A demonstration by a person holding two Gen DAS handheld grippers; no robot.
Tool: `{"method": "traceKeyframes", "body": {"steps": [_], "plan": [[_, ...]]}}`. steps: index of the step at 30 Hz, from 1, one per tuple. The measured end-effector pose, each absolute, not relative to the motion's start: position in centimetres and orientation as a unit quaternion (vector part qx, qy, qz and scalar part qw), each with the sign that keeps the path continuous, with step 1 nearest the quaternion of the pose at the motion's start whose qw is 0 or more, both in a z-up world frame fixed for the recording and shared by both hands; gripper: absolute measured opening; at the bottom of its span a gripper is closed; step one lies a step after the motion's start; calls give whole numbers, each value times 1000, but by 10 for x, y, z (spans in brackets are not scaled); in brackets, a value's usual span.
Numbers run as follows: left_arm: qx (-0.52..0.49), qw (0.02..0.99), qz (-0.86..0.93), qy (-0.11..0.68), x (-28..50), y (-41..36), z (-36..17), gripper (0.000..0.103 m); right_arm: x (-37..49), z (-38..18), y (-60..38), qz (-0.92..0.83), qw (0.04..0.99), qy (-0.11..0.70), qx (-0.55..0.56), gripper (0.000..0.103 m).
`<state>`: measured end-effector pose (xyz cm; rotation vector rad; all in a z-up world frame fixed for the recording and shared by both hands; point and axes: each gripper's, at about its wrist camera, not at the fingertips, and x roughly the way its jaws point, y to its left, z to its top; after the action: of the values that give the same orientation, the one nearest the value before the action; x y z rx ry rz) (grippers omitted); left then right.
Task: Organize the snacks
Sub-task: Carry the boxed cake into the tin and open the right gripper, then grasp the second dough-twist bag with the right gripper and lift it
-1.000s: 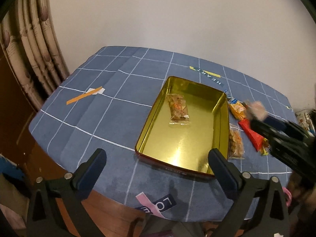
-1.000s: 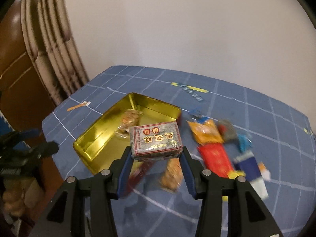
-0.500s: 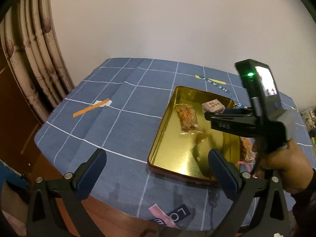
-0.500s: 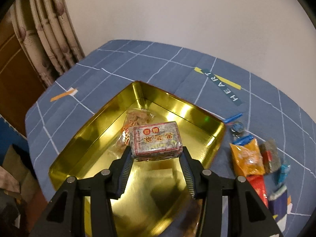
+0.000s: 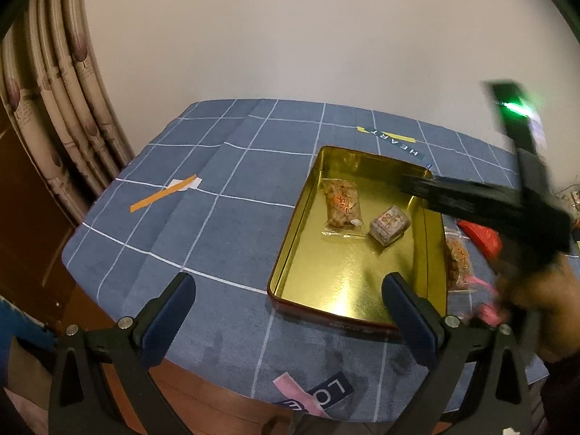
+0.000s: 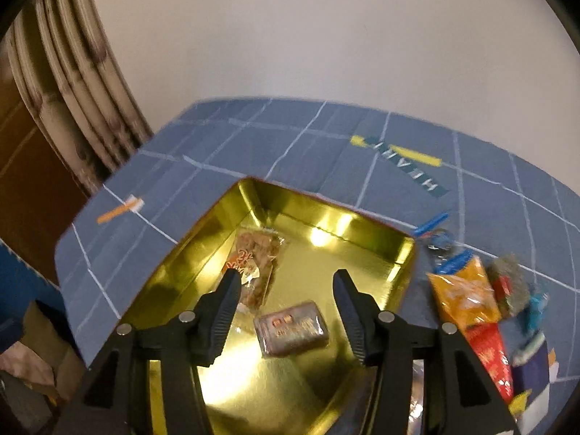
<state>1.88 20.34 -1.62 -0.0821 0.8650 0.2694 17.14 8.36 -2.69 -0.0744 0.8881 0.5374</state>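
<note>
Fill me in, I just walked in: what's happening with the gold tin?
A person is sorting snacks into the shiny gold rectangular tin. The right claw has just been opening, and the small grey wrapped block lies free on the tin floor beside a clear packet of brown snacks. The left claw is open and empty.

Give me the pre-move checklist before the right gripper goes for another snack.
1. Wrapped block released, lying in the gold tin: ok.
2. Right gripper jaws just been opening, nothing between the pads: ok.
3. Clear peanut packet inside the tin, beside the block: ok.
4. Left gripper open, empty, short of the tin: ok.
5. Snacks left outside, orange packet and red packet: not ok.
6. Whether those snacks overlap: cannot tell, blurred.
</note>
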Motion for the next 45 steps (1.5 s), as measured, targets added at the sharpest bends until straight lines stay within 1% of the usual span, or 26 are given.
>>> {"method": "traceKeyframes", "body": {"steps": [4, 6, 9, 12, 18, 25, 28, 29, 31, 32, 34, 36, 39, 45], "plan": [[-39, 899, 130, 416, 18, 201, -16, 102, 135, -26, 16, 224, 878, 421, -33, 54], [-42, 897, 126, 422, 20, 200, -18, 102, 119, -36, -14, 195, 877, 436, -56, 54], [-40, 895, 116, 429, 20, 193, -21, 102, 106, -49, -36, 185, 863, 468, -32, 54], [-24, 897, 118, 426, 19, 187, -20, 102, 103, -49, -26, 187, 867, 460, -37, 54], [11, 907, 120, 404, 14, 175, -15, 102, 124, -69, 2, 179, 856, 481, -55, 54], [5, 902, 115, 417, 18, 179, -19, 102, 141, -96, 22, 166, 844, 502, -83, 54], [-1, 902, 117, 415, 17, 181, -19, 102, 144, -101, 34, 159, 849, 493, -106, 56], [1, 903, 118, 414, 17, 180, -19, 102, 144, -101, 36, 155, 850, 490, -116, 53], [8, 903, 118, 412, 18, 177, -20, 102, 142, -100, 36, 158, 852, 484, -122, 40], [12, 904, 119, 411, 17, 176, -21, 102, 140, -100, 35, 160, 851, 484, -124, 38], [22, 905, 117, 409, 16, 172, -21, 102, 130, -98, 32, 170, 851, 480, -128, 37], [27, 907, 109, 406, 14, 168, -21, 102, 109, -91, 16, 172, 856, 471, -125, 37], [29, 912, 82, 401, 11, 159, -18, 102, 69, -73, -32, 155, 869, 462, -84, 37], [51, 918, -22, 393, 2, 112, -6, 102, 16, -56, -162, 43, 891, 451, -15, 37]]}}
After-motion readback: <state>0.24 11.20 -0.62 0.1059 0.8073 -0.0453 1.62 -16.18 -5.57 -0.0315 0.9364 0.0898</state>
